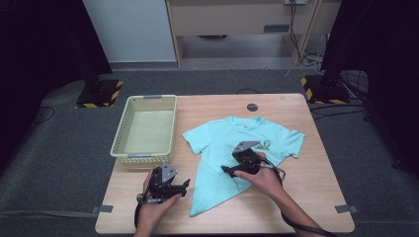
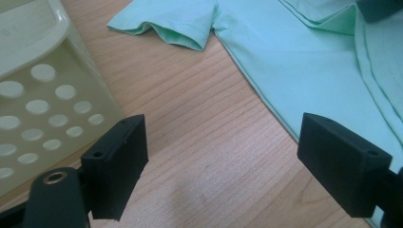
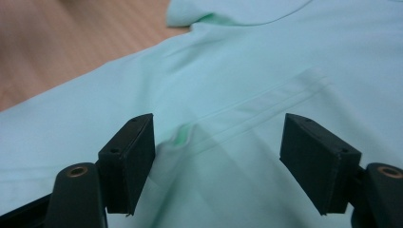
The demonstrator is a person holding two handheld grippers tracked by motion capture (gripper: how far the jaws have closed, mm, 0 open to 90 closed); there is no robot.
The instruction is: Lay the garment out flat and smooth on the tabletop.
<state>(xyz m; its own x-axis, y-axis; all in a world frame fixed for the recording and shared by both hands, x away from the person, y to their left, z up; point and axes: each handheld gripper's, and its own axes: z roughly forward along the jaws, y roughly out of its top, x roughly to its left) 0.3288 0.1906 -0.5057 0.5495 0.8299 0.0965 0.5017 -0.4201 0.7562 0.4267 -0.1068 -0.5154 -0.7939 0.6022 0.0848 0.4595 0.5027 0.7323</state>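
Wooden table [image 1: 296,207] under the lights, and a mint t-shirt [image 1: 217,148] lies partly folded just right of the cream basket [image 1: 146,128]. Right gripper [image 1: 232,170] hovers over the t-shirt, jaws wide, nothing pinched. Left gripper [image 1: 184,184] waits near the basket, jaws wide, empty. Soft, light, floppy cloth: best pinched at a folded edge or hem.

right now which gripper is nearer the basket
Left. The left gripper sits just below the basket near its front corner; the right gripper is farther off, over the t-shirt.
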